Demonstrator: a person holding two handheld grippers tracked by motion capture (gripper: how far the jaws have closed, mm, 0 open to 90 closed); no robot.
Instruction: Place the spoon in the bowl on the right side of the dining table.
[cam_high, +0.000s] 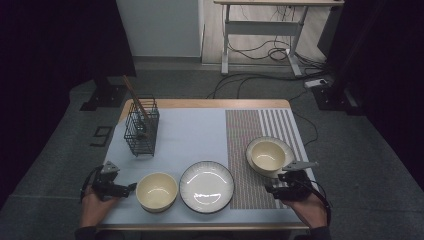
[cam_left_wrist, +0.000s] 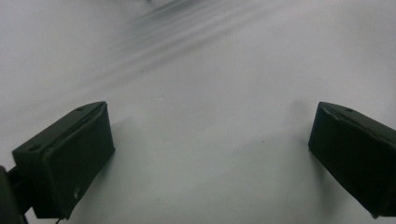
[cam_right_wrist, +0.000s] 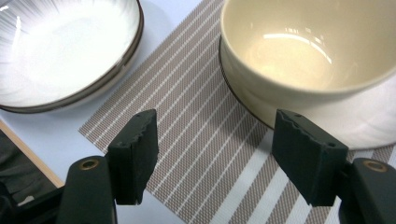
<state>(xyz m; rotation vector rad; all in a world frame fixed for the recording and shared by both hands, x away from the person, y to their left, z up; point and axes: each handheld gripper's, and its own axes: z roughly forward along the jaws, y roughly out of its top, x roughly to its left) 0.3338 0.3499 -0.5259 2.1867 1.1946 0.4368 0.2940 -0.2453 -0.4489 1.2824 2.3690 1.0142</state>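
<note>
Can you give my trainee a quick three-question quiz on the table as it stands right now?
1. True or false: the right gripper has its jaws closed on a bowl.
2. Which dish sits on a plate on the striped placemat? A) the left cream bowl B) the right cream bowl C) the wire basket
3. What lies between the two cream bowls?

Key
1. False: in the right gripper view its jaws stand apart over the placemat, touching nothing.
2. B.
3. The dark-rimmed white plate.
</note>
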